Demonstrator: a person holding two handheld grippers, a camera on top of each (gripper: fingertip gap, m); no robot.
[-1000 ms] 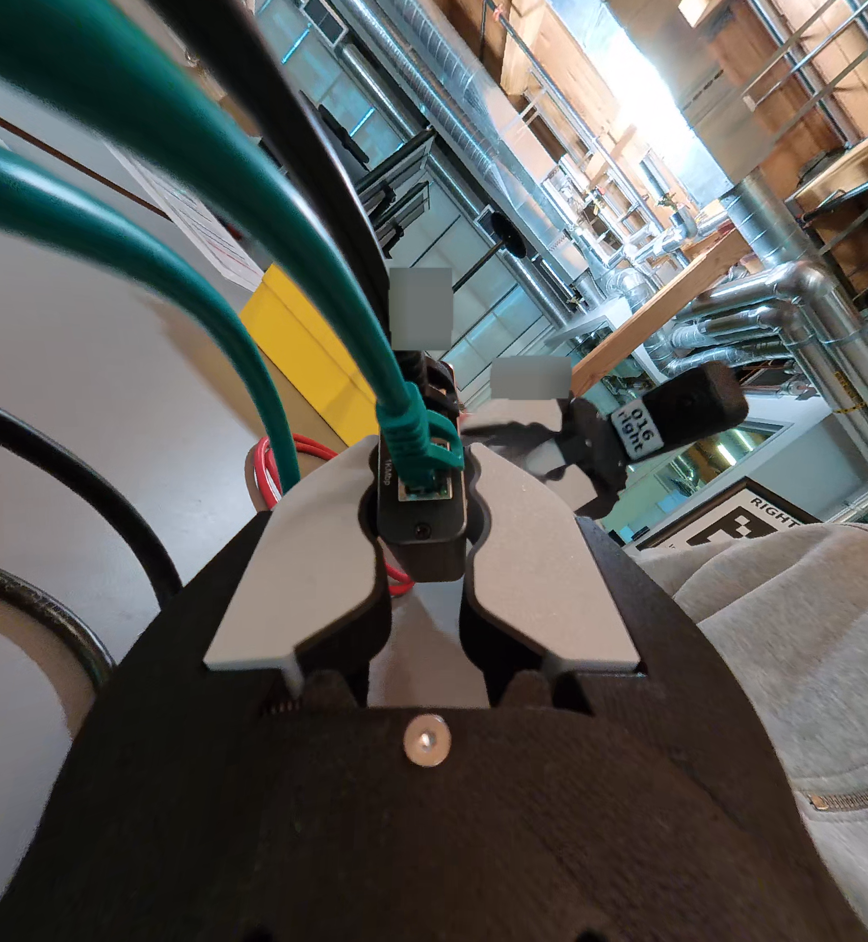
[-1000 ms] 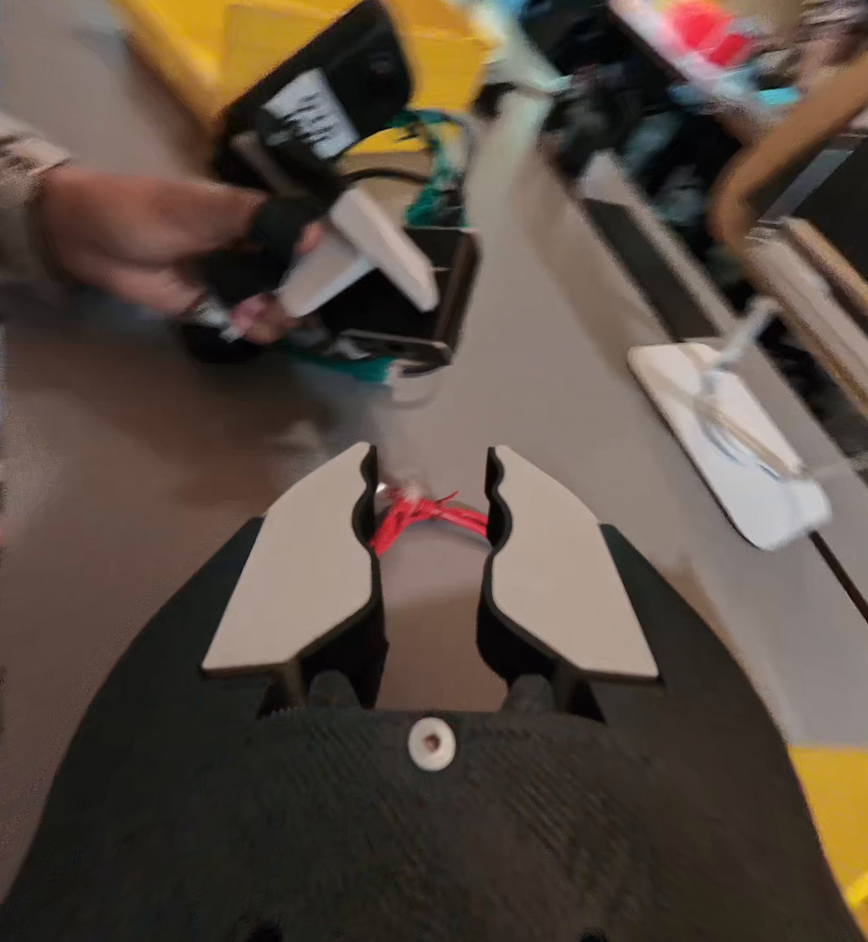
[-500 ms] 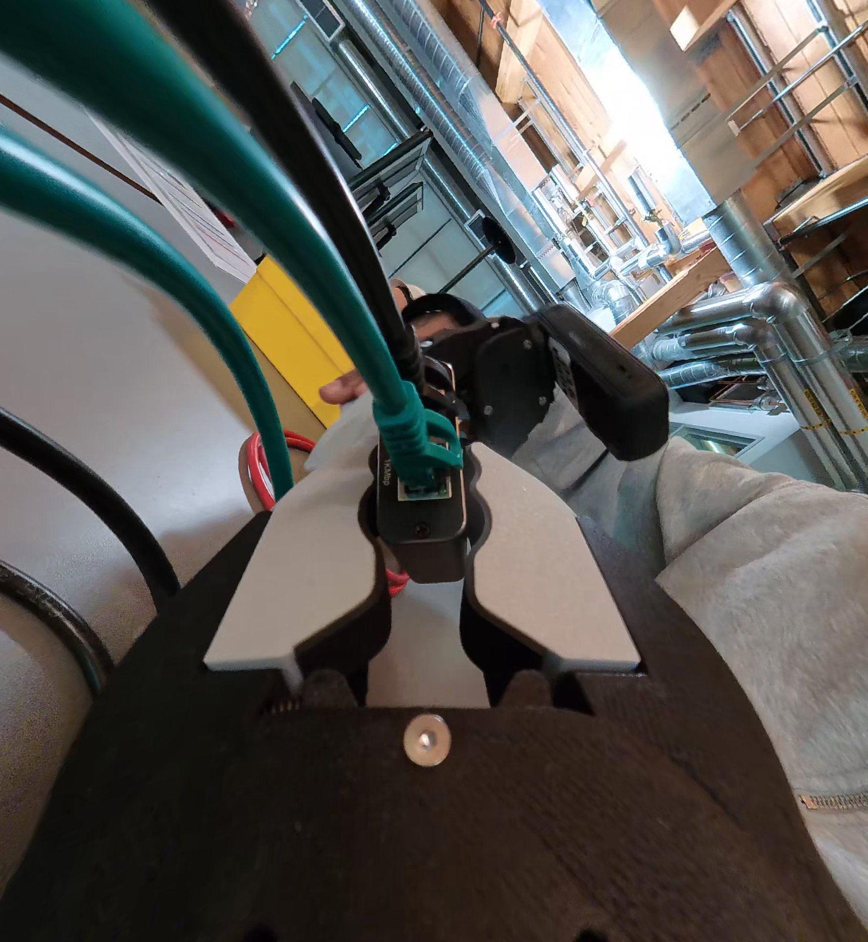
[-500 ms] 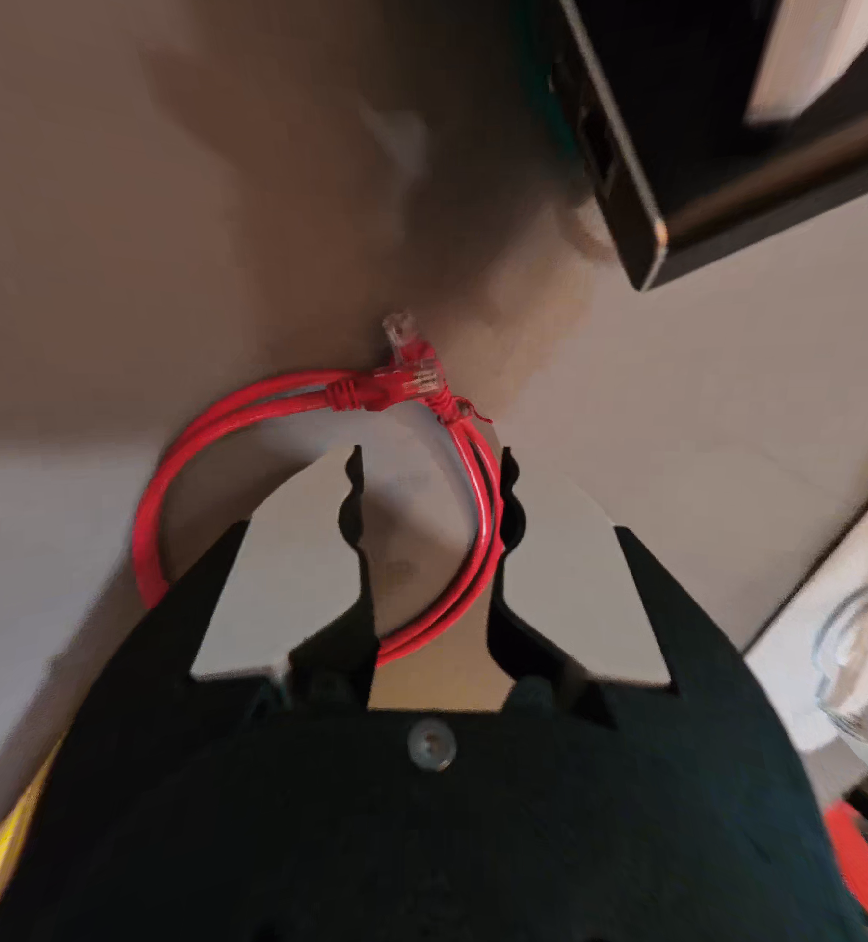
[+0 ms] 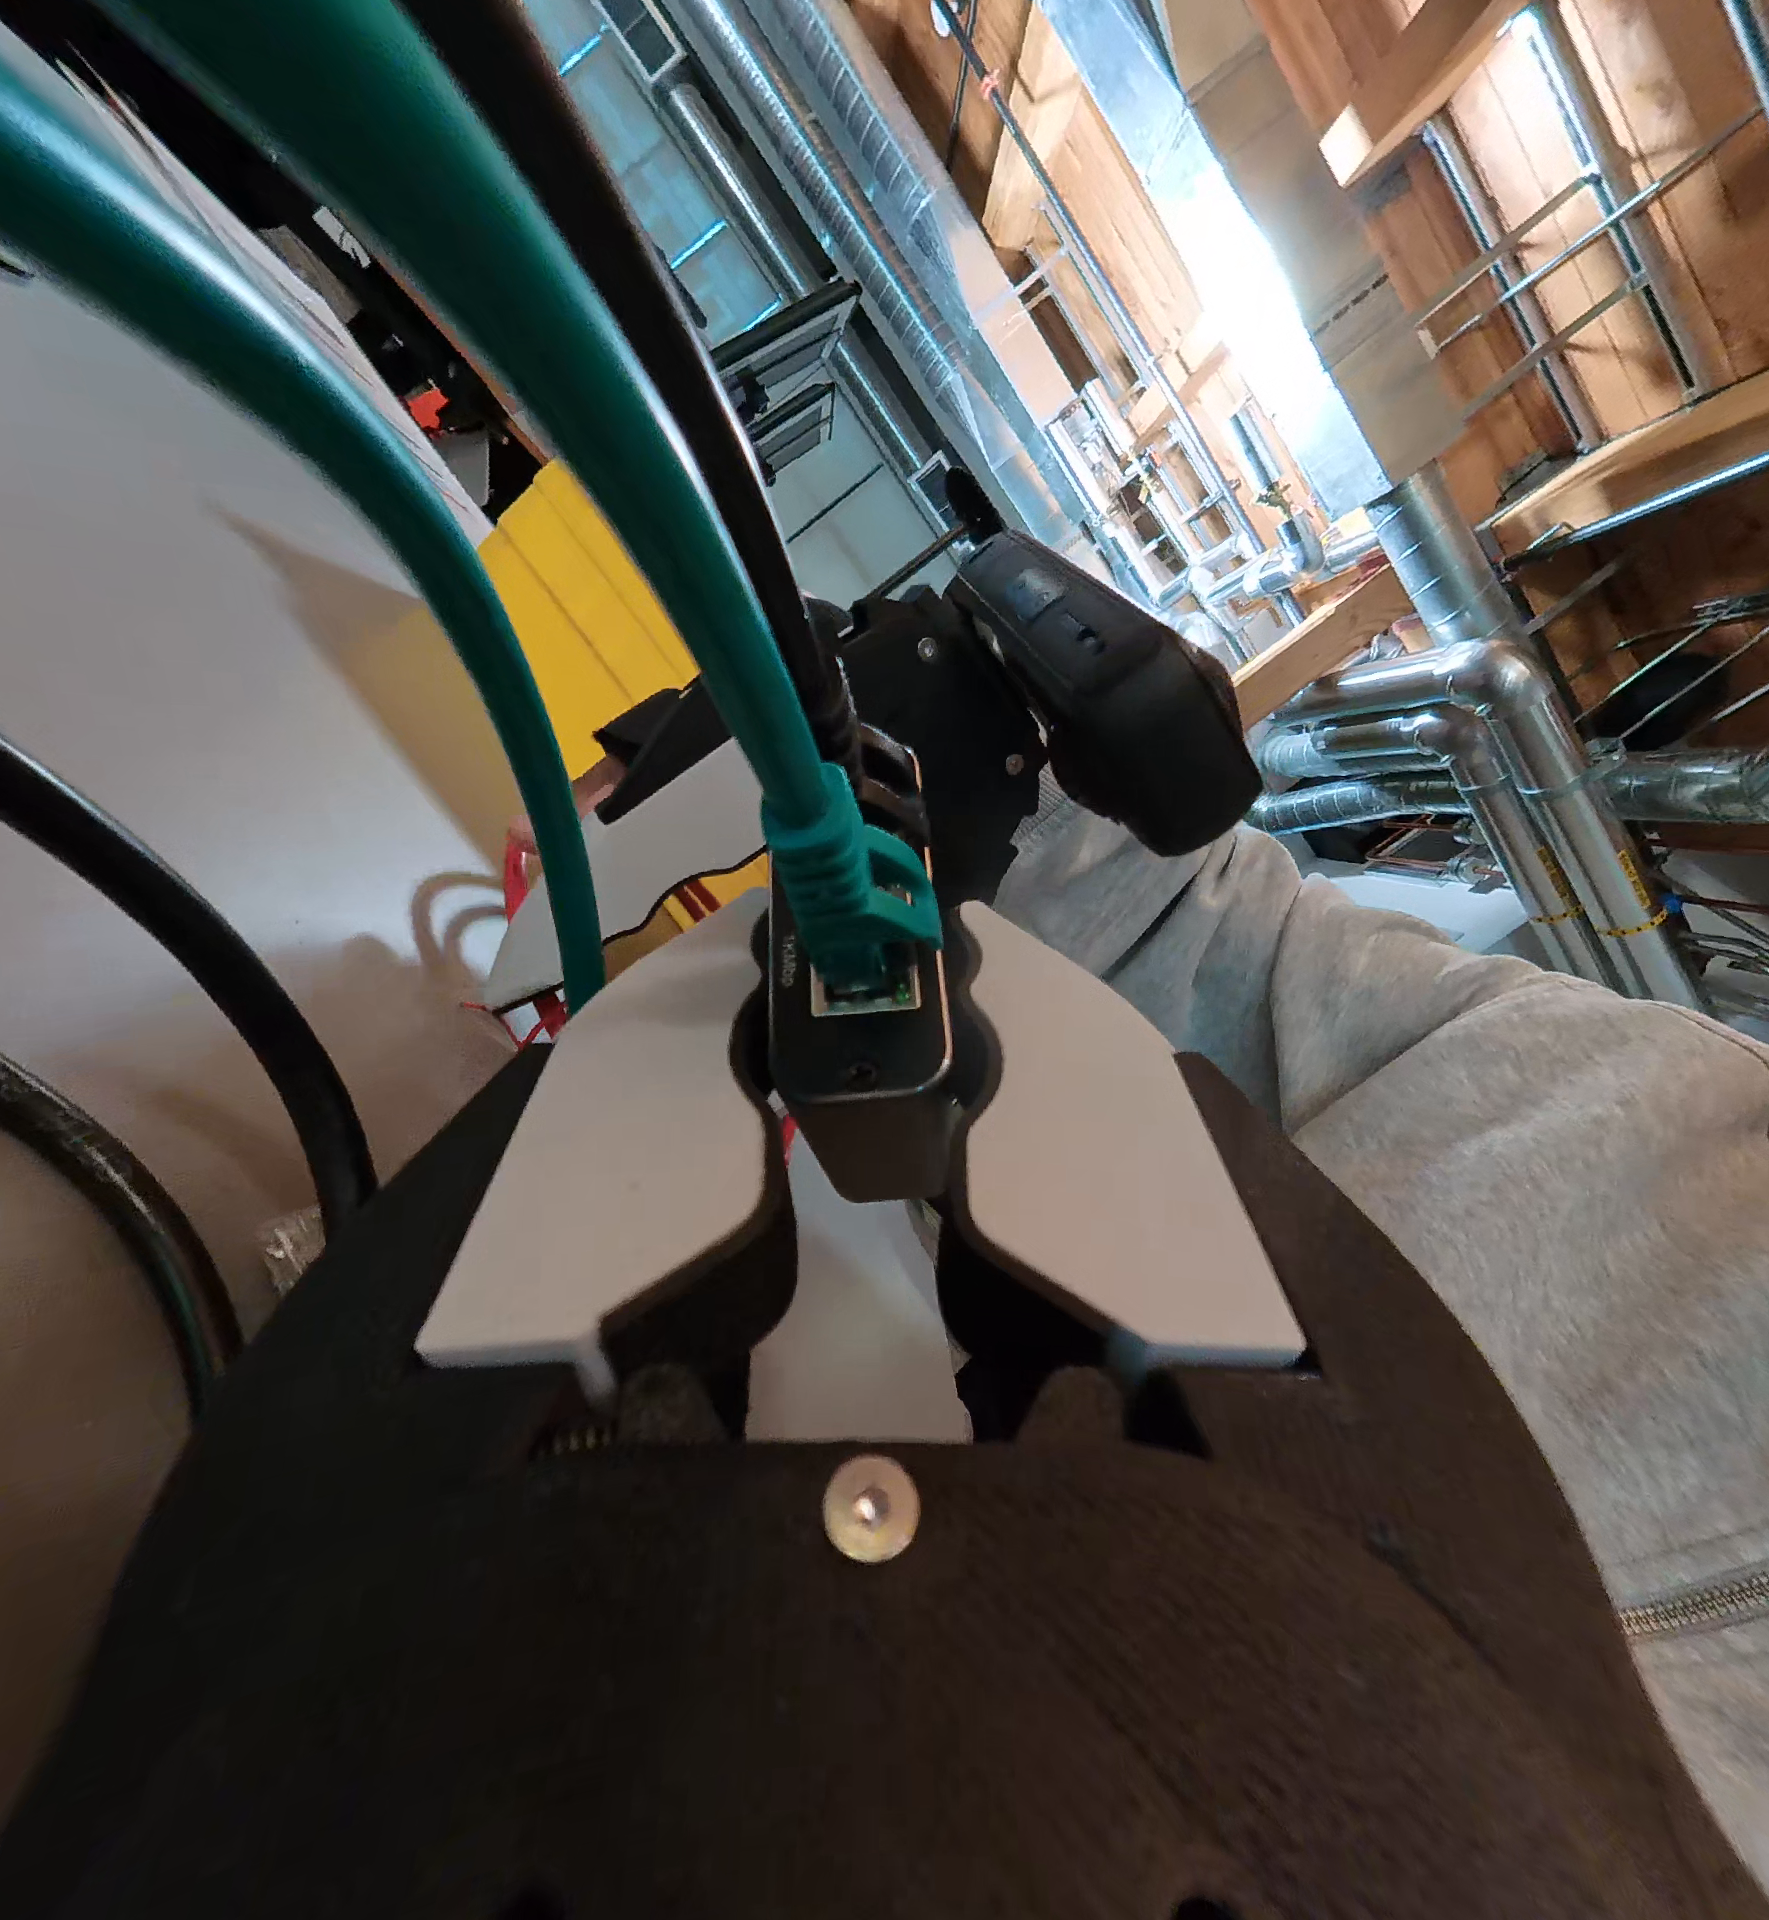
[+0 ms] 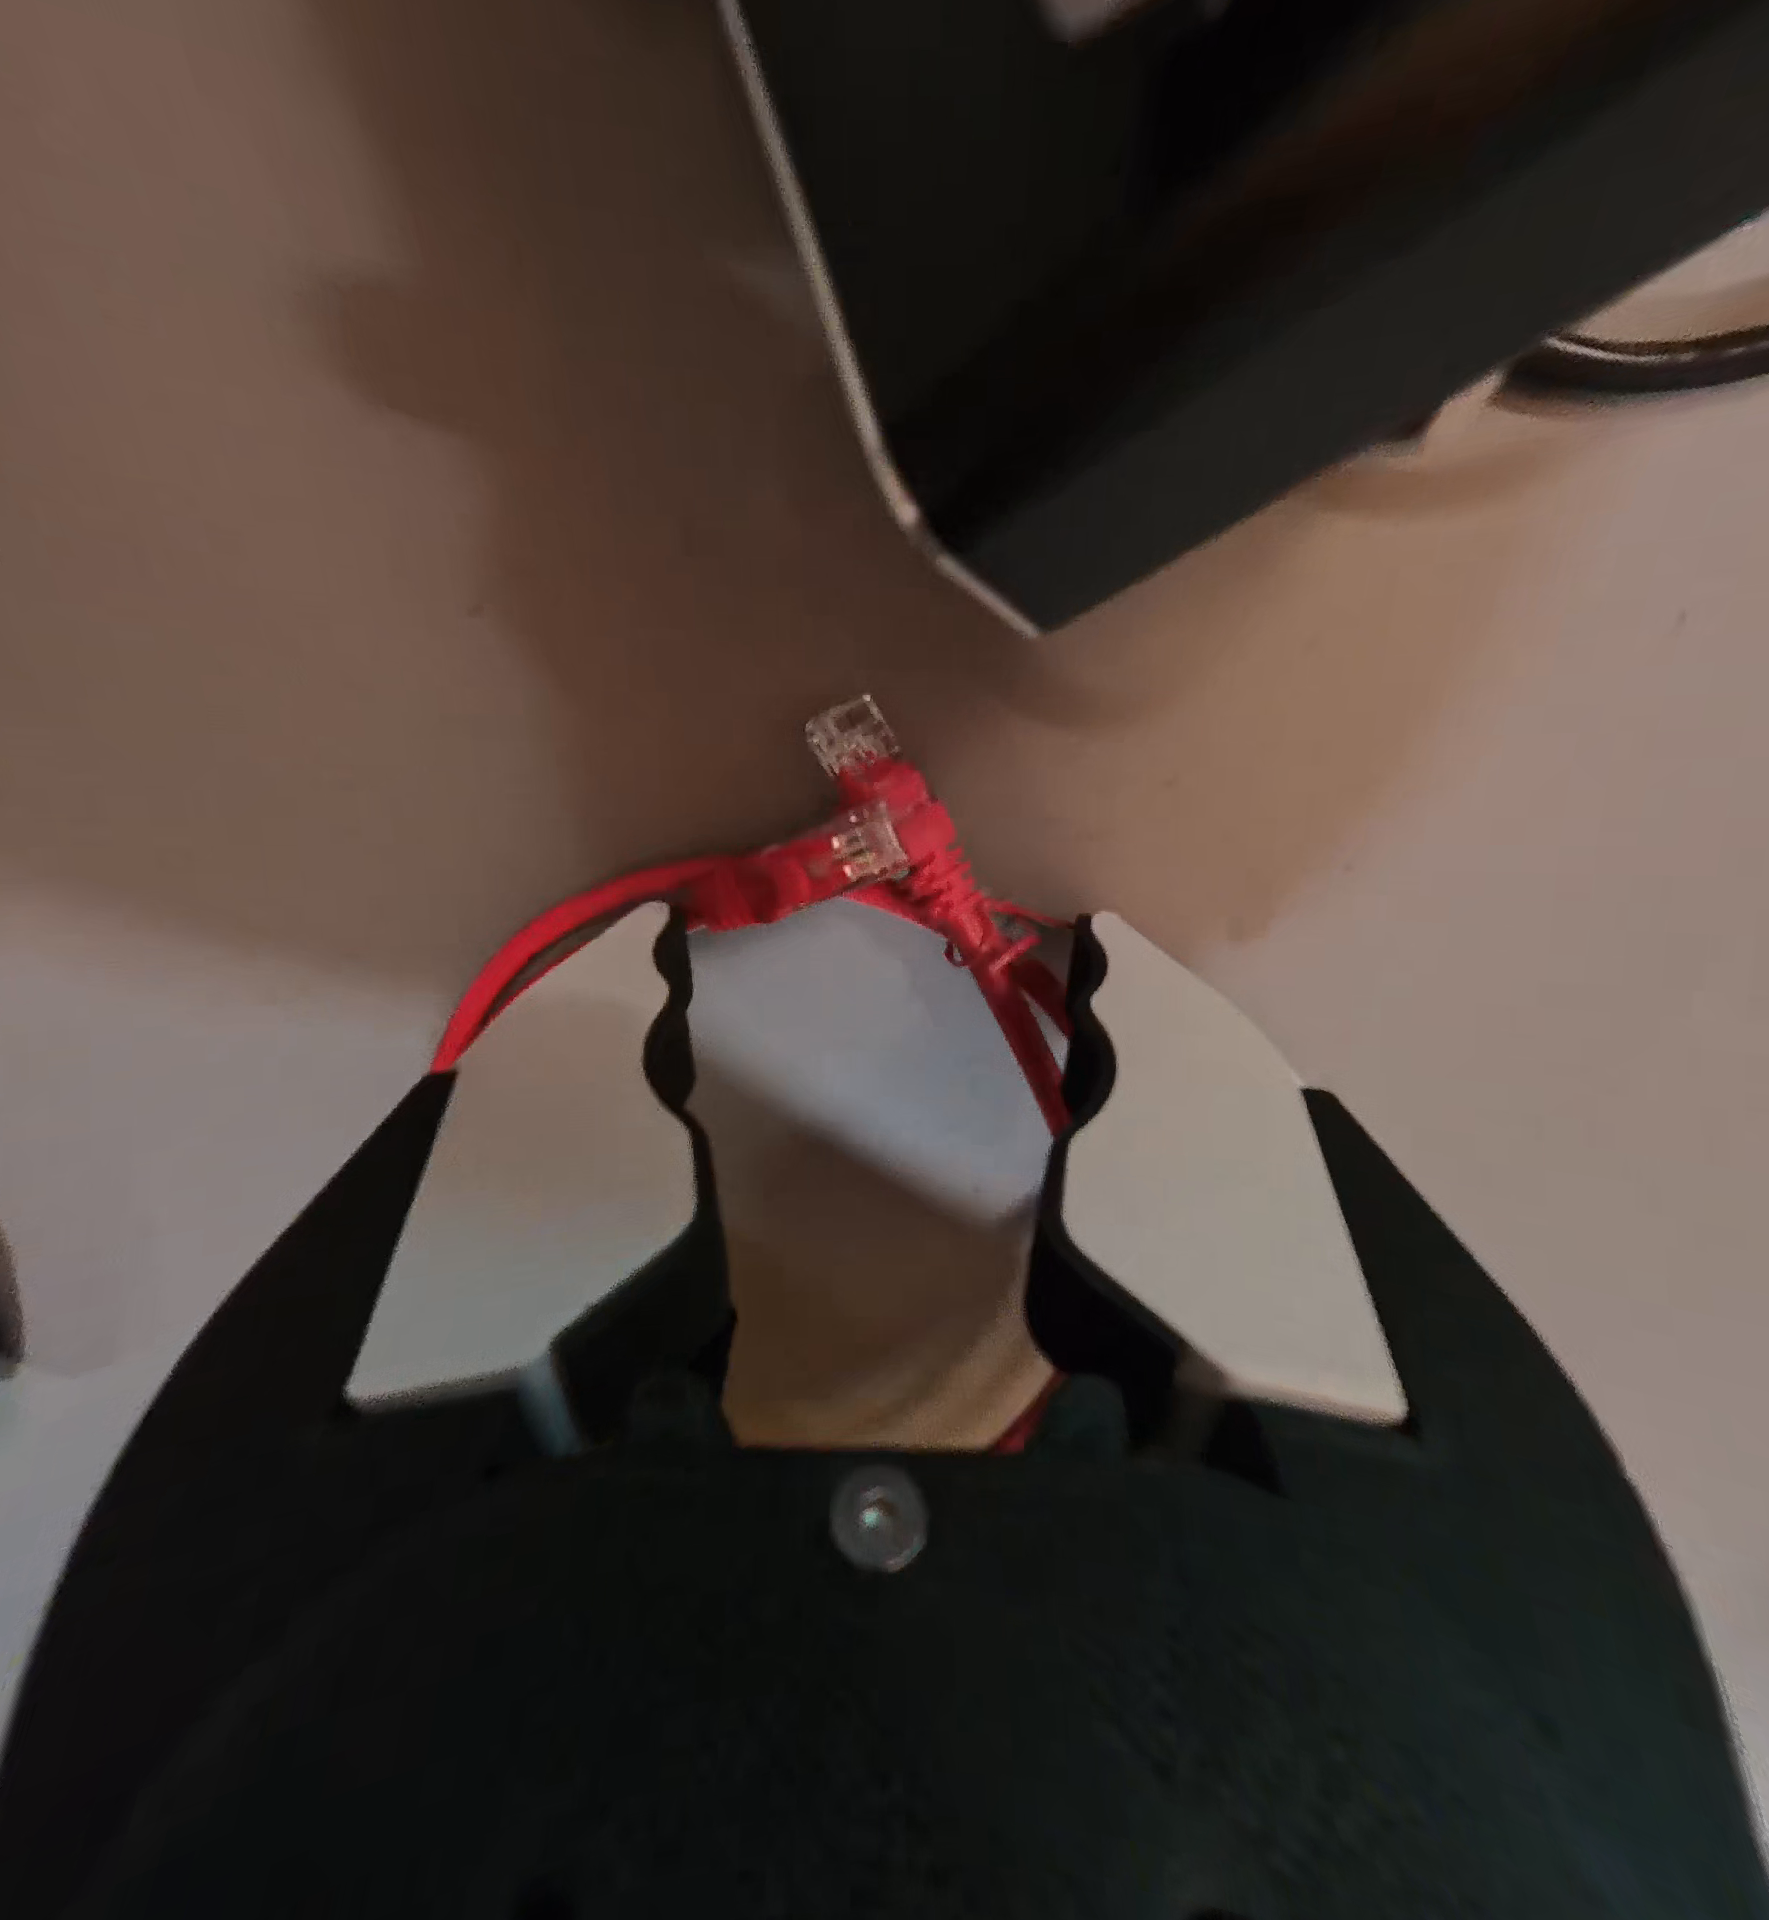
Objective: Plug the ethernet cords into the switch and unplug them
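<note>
Clamping the black switch (image 5: 864, 1049), the left claw (image 5: 864, 1023) faces green cords (image 5: 506, 343); right claw (image 6: 875, 997) gapes over red cord (image 6: 859, 862).

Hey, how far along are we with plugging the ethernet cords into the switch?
Done: one green cord sits plugged into the switch, which the left gripper clamps. In hand: the open right gripper hovers over the coiled red cord, not yet gripping. Left: plugging in red, then unplugging everything.
</note>
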